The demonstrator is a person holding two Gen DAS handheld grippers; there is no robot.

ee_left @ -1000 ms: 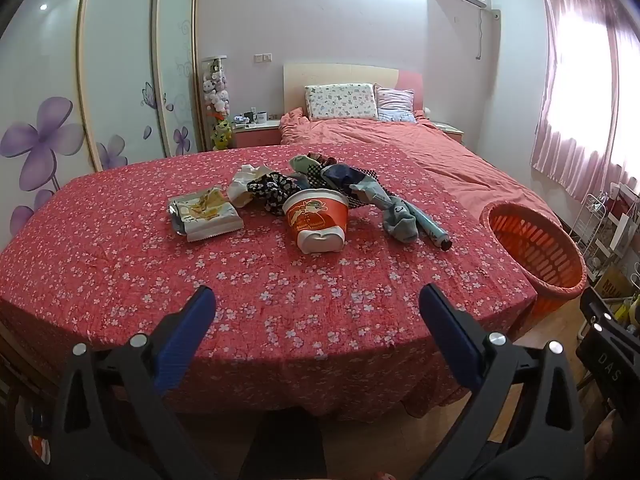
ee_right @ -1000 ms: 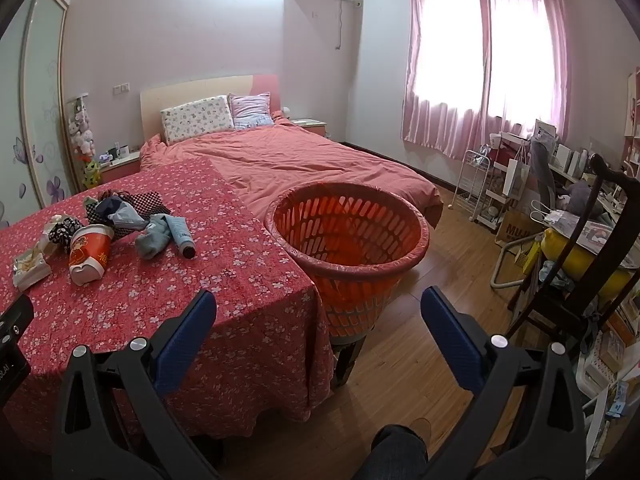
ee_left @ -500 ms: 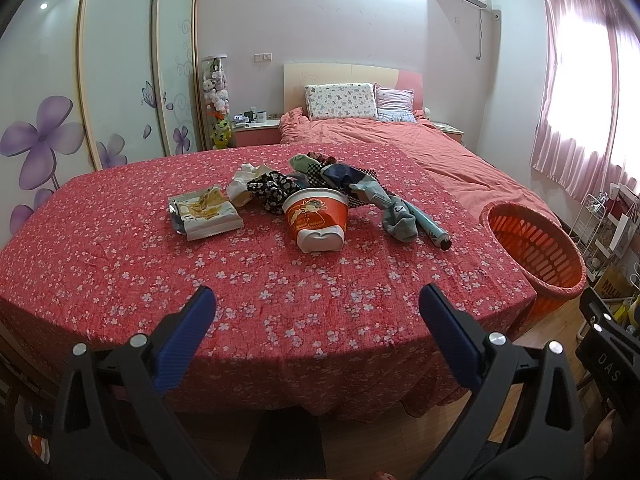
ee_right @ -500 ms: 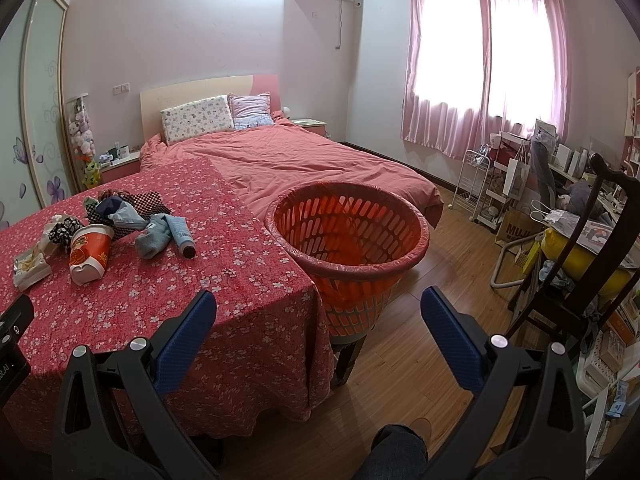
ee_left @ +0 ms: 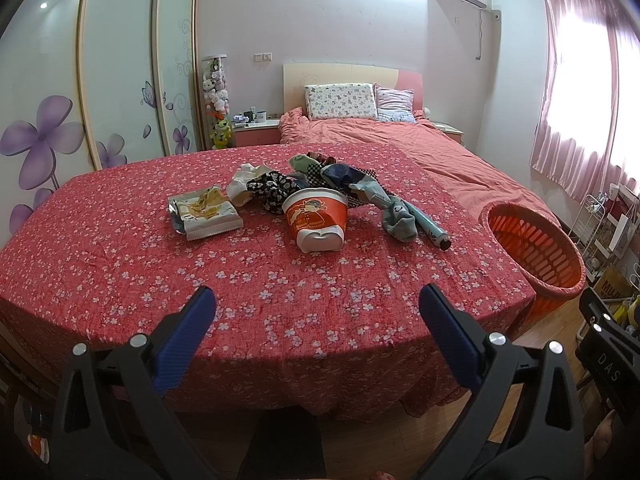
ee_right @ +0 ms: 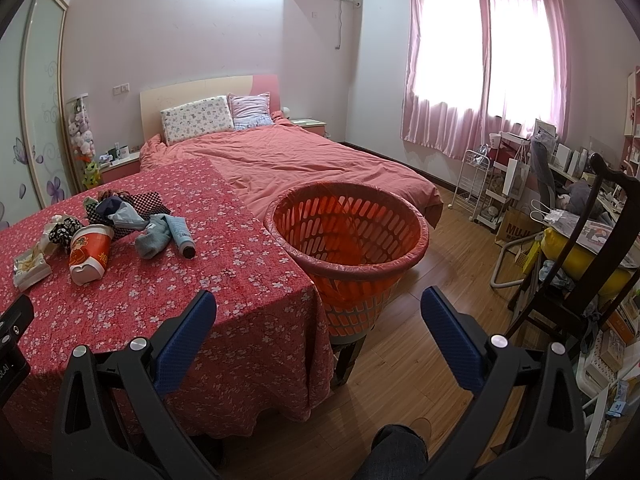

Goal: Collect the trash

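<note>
A tipped red noodle cup (ee_left: 316, 218) lies mid-table on the red floral cloth (ee_left: 120, 264); it also shows in the right wrist view (ee_right: 89, 253). Left of it lies an opened snack wrapper (ee_left: 204, 216), behind it crumpled paper (ee_left: 242, 184) and a heap of socks and cloth (ee_left: 328, 178). A blue tube (ee_left: 430, 228) and grey sock (ee_left: 398, 220) lie to the right. The orange basket (ee_right: 346, 232) stands off the table's right edge. My left gripper (ee_left: 316, 320) is open and empty at the near table edge. My right gripper (ee_right: 318, 324) is open and empty before the basket.
A bed with red cover (ee_right: 304, 164) stands behind the table. A dark wooden chair (ee_right: 580, 264), a white trolley (ee_right: 476, 184) and a cluttered desk (ee_right: 568, 176) line the right side. Wood floor (ee_right: 424, 344) lies between basket and chair. Wardrobe doors (ee_left: 120, 80) are at left.
</note>
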